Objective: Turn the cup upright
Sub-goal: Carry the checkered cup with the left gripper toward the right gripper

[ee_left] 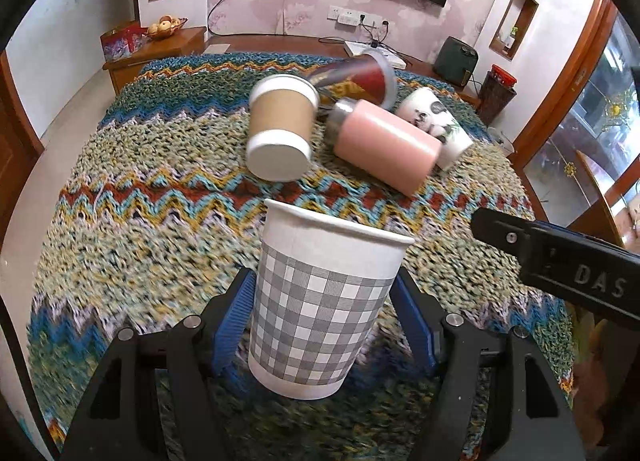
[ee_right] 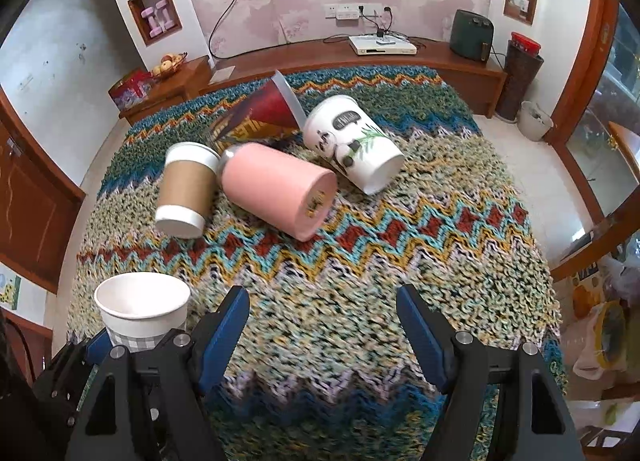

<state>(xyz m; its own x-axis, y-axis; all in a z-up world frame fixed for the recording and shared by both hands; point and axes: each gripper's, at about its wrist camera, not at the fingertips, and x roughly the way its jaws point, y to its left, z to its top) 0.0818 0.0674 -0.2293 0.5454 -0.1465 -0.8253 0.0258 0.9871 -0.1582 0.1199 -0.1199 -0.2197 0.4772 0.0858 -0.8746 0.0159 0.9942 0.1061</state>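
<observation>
A grey-checked white paper cup (ee_left: 320, 301) stands mouth up between the blue pads of my left gripper (ee_left: 326, 321), slightly tilted. The pads sit close to its sides; contact is not clear, and there is a small gap on each side. The same cup (ee_right: 140, 313) shows at the lower left of the right wrist view. My right gripper (ee_right: 323, 325) is open and empty above the knitted cloth (ee_right: 360, 261). Its black body (ee_left: 560, 261) shows at the right of the left wrist view.
Several cups lie on their sides farther back: a brown paper cup (ee_left: 280, 129), a pink tumbler (ee_left: 384, 145), a panda cup (ee_left: 436, 121) and a red patterned cup (ee_left: 356, 77). A wooden TV bench (ee_right: 400, 57) runs behind the table.
</observation>
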